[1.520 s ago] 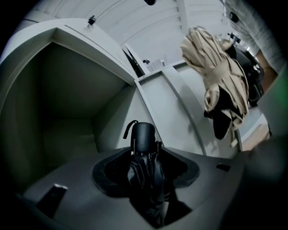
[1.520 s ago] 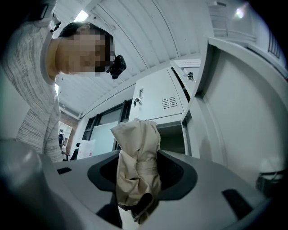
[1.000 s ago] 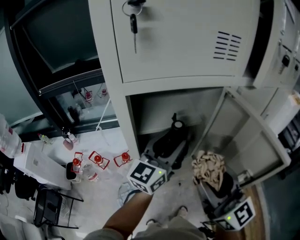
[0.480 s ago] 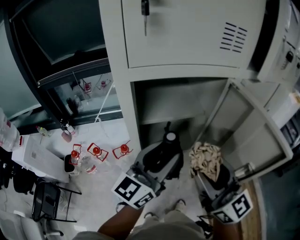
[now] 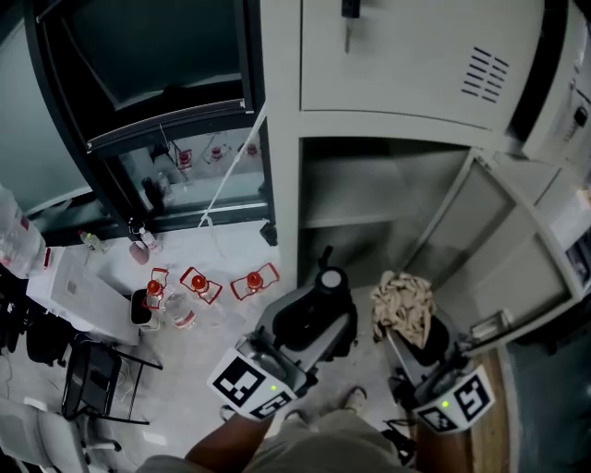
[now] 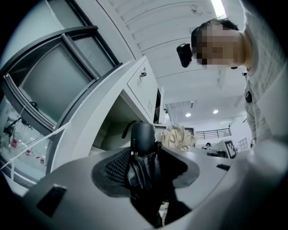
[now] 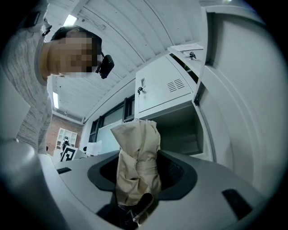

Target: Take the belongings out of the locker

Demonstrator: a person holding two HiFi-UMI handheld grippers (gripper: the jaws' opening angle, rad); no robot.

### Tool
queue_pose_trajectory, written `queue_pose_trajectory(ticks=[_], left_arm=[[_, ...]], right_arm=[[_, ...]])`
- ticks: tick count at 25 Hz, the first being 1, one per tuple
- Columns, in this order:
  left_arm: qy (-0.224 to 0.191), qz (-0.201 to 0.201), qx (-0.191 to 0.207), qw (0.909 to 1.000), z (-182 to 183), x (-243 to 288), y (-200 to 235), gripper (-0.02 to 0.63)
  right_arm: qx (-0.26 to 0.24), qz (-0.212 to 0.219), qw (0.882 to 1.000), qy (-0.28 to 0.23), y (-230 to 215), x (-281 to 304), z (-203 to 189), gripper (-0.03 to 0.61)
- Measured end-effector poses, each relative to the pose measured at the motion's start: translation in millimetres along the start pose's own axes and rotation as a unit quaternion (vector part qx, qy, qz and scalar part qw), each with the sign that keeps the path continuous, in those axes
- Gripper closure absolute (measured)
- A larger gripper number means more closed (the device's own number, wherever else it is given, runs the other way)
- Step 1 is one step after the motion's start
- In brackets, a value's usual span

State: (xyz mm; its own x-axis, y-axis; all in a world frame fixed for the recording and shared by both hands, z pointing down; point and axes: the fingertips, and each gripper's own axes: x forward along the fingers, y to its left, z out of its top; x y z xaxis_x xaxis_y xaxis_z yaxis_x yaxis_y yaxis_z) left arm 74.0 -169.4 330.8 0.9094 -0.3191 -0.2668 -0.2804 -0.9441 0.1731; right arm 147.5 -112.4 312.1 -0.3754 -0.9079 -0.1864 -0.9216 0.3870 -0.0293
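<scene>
Grey locker (door open), pale floor, dark glass partition

- 2 grippers: left gripper, right gripper.
- 1 black folded umbrella, near left.
- 1 beige cloth bundle, near right.
- 2 locker doors: 1 shut door far, 1 open door right.
- 1 key in the shut door.
- 3 red-topped items on the floor, left.

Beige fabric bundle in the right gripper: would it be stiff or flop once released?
Probably floppy: the beige fabric bundle shows soft creases and loose folds above the right gripper shut on it. Likely light, since its top stands upright unsupported. Slipping seems unlikely: it sits bunched deep between the jaws.
</scene>
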Motion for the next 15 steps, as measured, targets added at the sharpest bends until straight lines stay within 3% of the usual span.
queue_pose_trajectory(ticks=[15], left_arm=[[-0.017,0.025,-0.021,0.9993,14.4,-30.4,7.4,0.407]], right_arm=[[0.012,0.004,1.000,0.000,17.1,17.8,1.9,0.371]])
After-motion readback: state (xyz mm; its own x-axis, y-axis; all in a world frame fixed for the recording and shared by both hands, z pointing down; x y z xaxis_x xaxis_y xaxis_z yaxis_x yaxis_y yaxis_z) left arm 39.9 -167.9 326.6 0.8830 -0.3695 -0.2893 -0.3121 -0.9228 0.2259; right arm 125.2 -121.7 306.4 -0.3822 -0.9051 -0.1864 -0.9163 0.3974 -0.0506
